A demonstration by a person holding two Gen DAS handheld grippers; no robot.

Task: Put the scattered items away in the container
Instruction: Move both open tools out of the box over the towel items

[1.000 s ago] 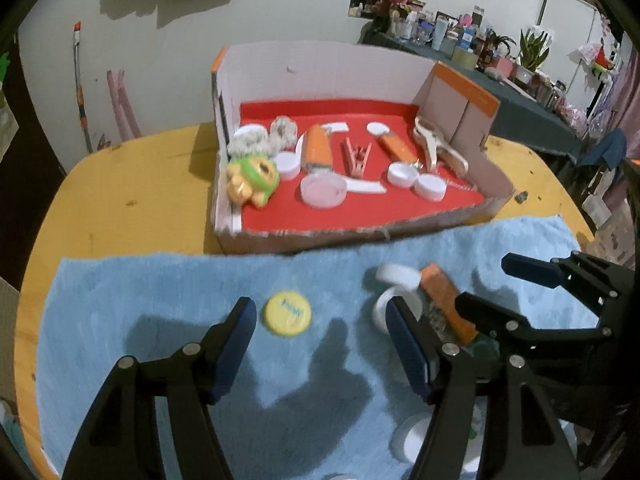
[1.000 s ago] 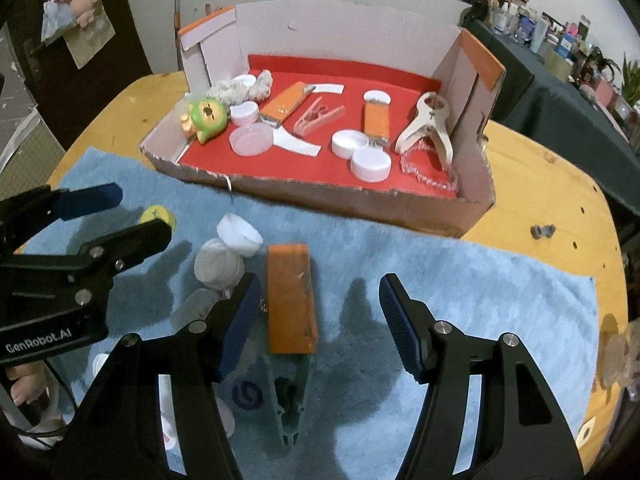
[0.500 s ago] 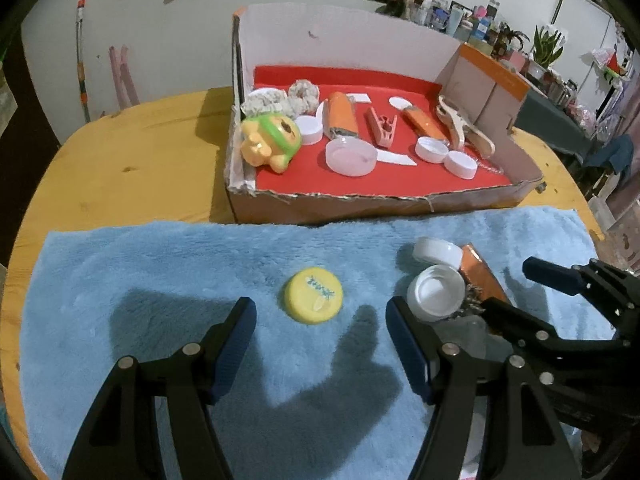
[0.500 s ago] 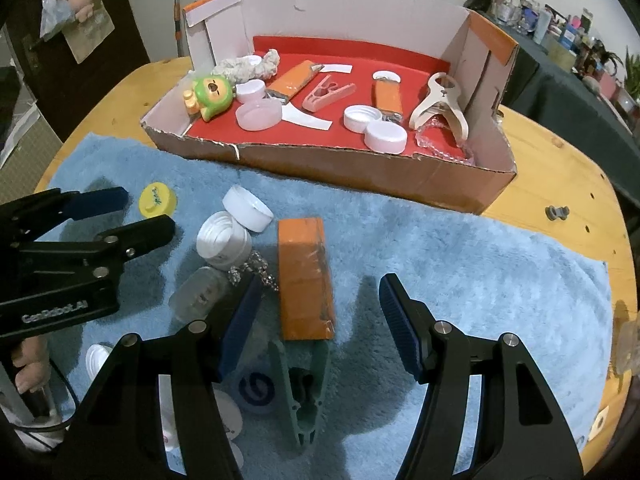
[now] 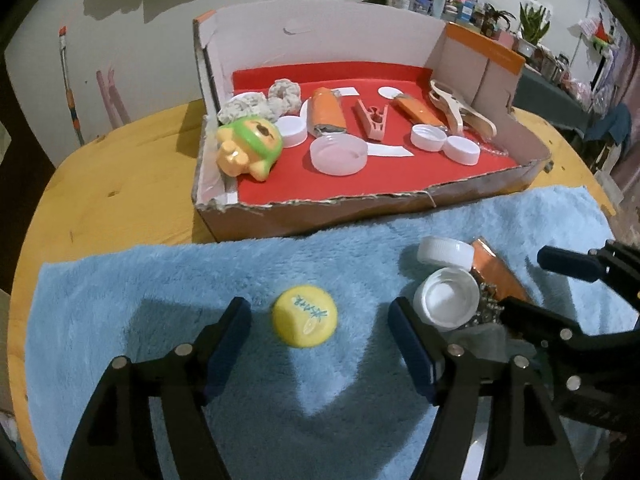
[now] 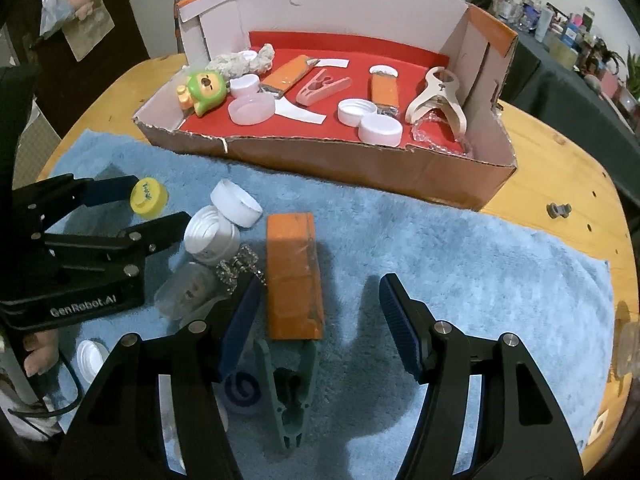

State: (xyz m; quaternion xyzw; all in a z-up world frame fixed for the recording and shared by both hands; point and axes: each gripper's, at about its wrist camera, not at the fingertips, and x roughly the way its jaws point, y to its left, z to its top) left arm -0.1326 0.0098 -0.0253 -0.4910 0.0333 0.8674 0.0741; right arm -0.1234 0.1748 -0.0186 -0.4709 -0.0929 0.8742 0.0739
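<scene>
Our left gripper [image 5: 320, 320] sits low in the frame of its own view with jaws spread wide and nothing between the pads. Our right gripper [image 6: 320, 312] is likewise wide apart and empty at the bottom of its view. At that view's lower left edge, bare fingers [image 6: 38, 346] wrap the left handle.

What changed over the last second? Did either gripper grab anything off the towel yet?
Nothing grabbed. The left gripper closed in on the yellow cap, which now sits between its open fingers. The right gripper eased toward the orange block, now just ahead of its open fingers, nearer the left one. The caps, the block and the cardboard box with its contents stayed where they were.
</scene>
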